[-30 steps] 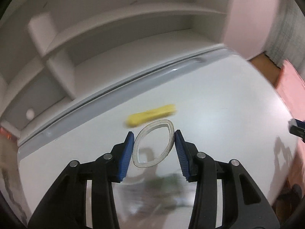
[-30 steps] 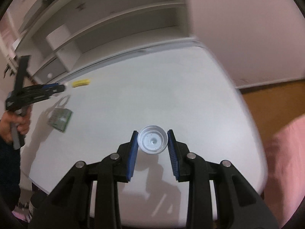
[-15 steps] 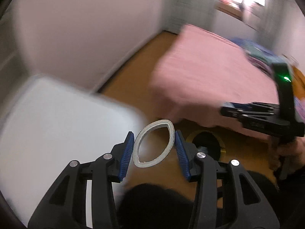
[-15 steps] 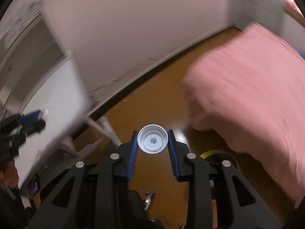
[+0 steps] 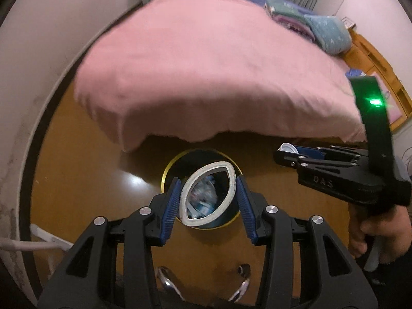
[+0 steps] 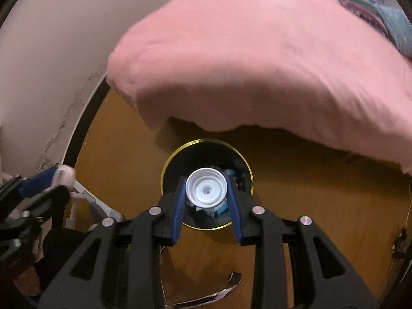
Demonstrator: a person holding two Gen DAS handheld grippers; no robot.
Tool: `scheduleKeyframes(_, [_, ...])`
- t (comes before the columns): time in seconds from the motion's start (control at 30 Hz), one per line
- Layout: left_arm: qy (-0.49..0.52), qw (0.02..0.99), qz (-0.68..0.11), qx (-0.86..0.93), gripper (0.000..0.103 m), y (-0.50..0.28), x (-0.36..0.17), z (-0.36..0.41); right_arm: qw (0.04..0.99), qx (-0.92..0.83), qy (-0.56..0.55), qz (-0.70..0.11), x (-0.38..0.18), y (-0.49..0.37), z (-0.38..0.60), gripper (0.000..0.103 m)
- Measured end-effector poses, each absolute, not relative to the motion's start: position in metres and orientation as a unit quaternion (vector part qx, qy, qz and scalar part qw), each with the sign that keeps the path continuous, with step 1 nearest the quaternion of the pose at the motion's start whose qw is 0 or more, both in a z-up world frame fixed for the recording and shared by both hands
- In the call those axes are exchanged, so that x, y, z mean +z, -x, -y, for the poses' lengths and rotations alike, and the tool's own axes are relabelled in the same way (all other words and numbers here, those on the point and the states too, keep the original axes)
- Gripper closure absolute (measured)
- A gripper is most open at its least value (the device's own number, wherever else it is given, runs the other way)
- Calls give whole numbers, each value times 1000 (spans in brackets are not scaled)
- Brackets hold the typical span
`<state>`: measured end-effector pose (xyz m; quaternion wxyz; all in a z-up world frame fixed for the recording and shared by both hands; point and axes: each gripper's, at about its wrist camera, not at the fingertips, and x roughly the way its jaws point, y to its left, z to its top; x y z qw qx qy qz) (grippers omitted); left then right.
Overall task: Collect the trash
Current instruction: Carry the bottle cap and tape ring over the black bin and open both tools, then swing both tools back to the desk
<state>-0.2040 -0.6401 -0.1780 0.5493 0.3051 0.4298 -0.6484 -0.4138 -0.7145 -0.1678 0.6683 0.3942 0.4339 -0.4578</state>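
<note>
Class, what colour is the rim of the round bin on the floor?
Gold, a thin band around the black bin; the right wrist view shows it best.

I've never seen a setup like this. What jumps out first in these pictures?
Two black claws with blue pads hang over a dark, gold-rimmed bin on the wooden floor. The left claw squeezes a white ring, the right claw a white bottle cap. Behind them a pink bedspread fills the view.
</note>
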Motion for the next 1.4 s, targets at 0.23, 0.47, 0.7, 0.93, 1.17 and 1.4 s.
scheduleKeyframes(0.23, [-320,535,-463,-630,60,206,-218,670,665,-443,-412,-438,-187,417,726,72])
scheduleKeyframes(0.47, [-323,531,-470,-626,60,207,-227,680,672,-432,-415,-436,-191,409,729,72])
scheduleKeyframes(0.7, [-317,534,-473,-625,53,207,-224,682,680,-437,-411,-421,-179,409,726,65])
scheduleKeyframes(0.93, [-308,547,-455,-632,35,206,-205,675,683,-450,-401,-413,-163,407,723,48])
scheduleKeyframes(1.17, [-285,597,-402,-633,11,177,-132,621,717,-437,-356,-410,-116,370,706,33])
scheduleKeyframes(1.4, [-267,675,-336,-600,9,109,-41,509,812,-347,-251,-396,-36,246,656,21])
